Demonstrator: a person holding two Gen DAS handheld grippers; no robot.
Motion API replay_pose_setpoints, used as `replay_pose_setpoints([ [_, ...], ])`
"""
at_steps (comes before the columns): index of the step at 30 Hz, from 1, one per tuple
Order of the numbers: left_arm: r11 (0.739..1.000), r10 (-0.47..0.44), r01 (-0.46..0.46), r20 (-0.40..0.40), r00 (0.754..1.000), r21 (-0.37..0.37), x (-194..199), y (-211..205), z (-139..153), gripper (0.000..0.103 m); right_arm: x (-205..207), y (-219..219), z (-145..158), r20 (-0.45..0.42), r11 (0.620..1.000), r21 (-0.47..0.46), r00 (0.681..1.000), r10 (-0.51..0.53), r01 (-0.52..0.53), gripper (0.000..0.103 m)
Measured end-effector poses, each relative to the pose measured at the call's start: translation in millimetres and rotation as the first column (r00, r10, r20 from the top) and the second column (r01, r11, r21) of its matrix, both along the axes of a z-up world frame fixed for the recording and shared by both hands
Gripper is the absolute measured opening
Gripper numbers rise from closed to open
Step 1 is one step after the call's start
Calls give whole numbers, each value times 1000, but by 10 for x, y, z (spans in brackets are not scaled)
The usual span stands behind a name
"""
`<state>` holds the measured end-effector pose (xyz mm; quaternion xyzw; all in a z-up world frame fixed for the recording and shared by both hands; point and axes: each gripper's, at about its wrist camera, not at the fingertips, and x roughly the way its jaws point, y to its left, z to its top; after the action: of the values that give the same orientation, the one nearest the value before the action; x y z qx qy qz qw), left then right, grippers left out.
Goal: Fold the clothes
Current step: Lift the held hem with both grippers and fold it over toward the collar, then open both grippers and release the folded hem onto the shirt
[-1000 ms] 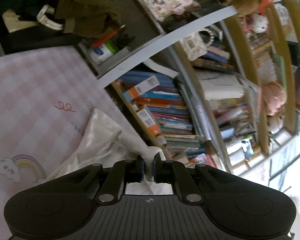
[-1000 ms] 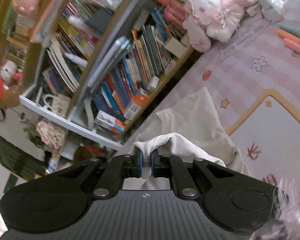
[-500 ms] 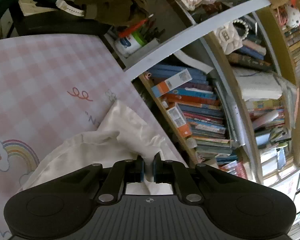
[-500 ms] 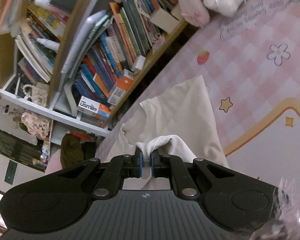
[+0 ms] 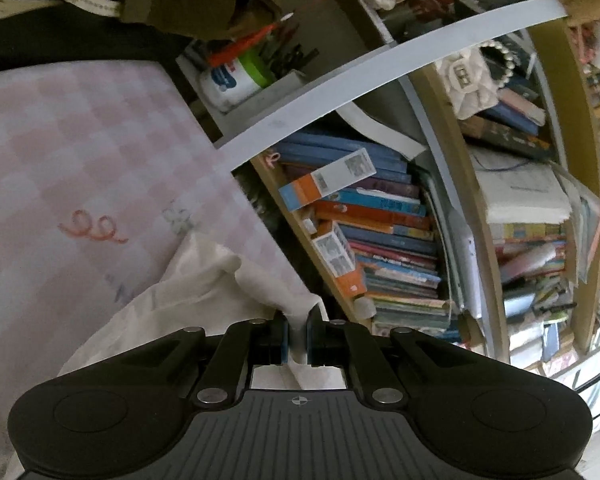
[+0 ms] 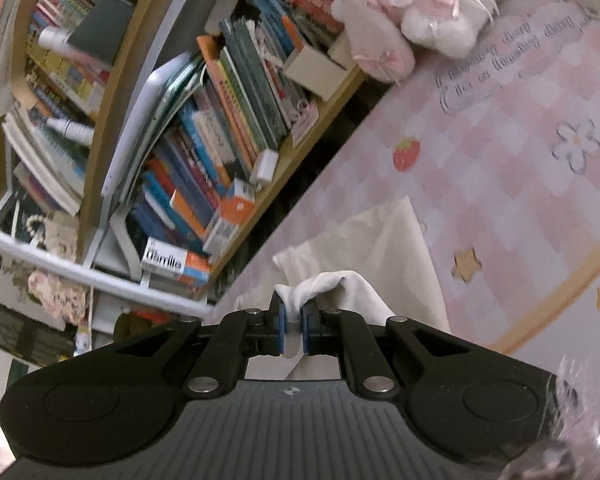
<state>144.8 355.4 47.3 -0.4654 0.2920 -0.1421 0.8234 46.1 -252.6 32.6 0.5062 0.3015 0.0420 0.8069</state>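
Both hand-held grippers pinch the cream cloth over the pink mat

My left hand-held gripper (image 5: 296,334) is closed on a bunched bit of the cream cloth (image 5: 204,292), and my right hand-held gripper (image 6: 293,330) is closed on another bit of it (image 6: 376,248). The cloth hangs from both pinches and the rest lies on the pink checked mat (image 5: 80,152), close to the bookshelf (image 5: 380,232). To do this well, I think I should keep both pinches tight, hold the two hand-held grippers level, and pull the edge straight between them. I cannot tell how many folds the cloth has. I stay clear of the shelf so nothing catches.
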Motion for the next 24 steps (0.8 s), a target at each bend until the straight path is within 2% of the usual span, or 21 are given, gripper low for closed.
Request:
replay_pose_setpoints([
  [6,1000,-8,7,-8,1000,-18,542,-80,-105,6,398,-74,-42,25,996,28,996,-85,85,7],
  [12,998,-31,38,-153,988,40,886,-153,-488,6,713,-66,-492,-126,992,13,984,-124,126,7],
  [16,990,-108,124,-213,971,63,1004,-166,-584,7,793,-85,-682,-212,995,-5,972,-96,97,7],
  [19,970,-203,231,-265,943,76,1111,-174,-584,7,862,-108,-747,-246,999,-5,969,-32,31,8],
  [22,960,-244,273,-288,926,63,1210,-181,-600,7,949,-147,-829,-270,999,33,963,2,7,9],
  [24,965,-240,259,-283,929,31,1265,-172,-621,7,933,-196,-893,-252,991,95,965,-68,95,9],
])
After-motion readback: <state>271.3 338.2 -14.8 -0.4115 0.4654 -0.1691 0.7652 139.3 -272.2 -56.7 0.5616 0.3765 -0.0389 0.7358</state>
